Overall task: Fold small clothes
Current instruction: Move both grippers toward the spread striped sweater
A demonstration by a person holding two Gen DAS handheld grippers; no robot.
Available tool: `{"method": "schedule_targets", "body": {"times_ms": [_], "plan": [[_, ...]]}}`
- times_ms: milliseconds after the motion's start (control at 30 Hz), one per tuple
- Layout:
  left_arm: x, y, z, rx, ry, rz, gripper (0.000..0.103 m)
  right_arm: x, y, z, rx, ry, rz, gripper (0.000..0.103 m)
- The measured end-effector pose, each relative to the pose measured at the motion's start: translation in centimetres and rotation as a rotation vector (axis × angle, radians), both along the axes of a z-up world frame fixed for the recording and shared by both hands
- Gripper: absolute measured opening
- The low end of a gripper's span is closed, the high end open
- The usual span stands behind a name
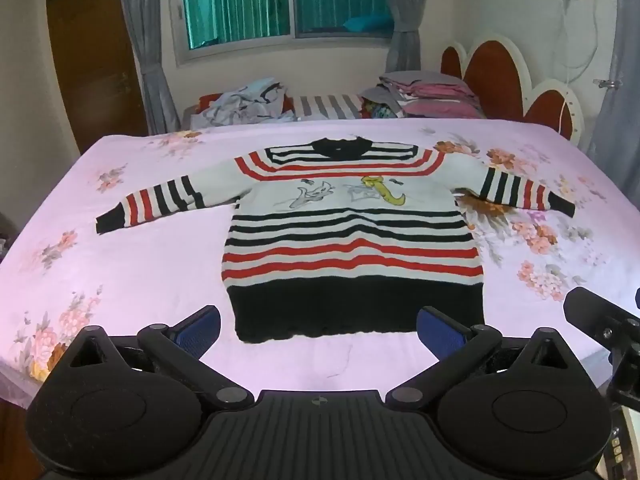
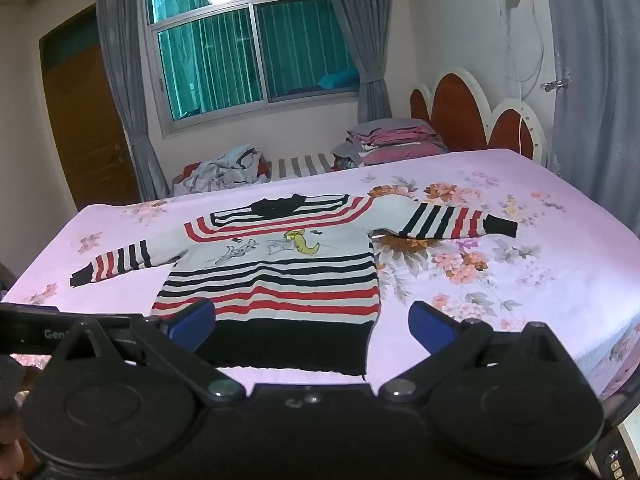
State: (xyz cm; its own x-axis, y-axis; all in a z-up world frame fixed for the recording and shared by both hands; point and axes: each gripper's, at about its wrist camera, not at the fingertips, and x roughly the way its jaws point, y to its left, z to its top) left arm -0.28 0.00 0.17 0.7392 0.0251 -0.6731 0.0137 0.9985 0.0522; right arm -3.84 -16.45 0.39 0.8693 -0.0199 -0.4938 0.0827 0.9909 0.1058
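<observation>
Nearest to me, my left claw (image 1: 319, 326) and my right claw (image 2: 312, 322) both hang spread wide with nothing between the blue pads, just short of the black hem of the striped sweater (image 1: 352, 240). That sweater lies flat and face up on the flowered bed sheet (image 1: 140, 272), both sleeves stretched out to the sides, so I judge no fold has been made yet. Farther back, a rumpled heap of clothes (image 1: 244, 102) and a folded stack (image 1: 432, 96) sit beyond the bed.
</observation>
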Motion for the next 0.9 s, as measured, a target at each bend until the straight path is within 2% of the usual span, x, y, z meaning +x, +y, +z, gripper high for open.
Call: {"method": "schedule_targets", "body": {"times_ms": [900], "plan": [[0.5,0.1,0.0,0.001,0.001,0.002,0.103,1.3,-0.7,-0.7,-0.008,0.017,-0.023,0.103]]}}
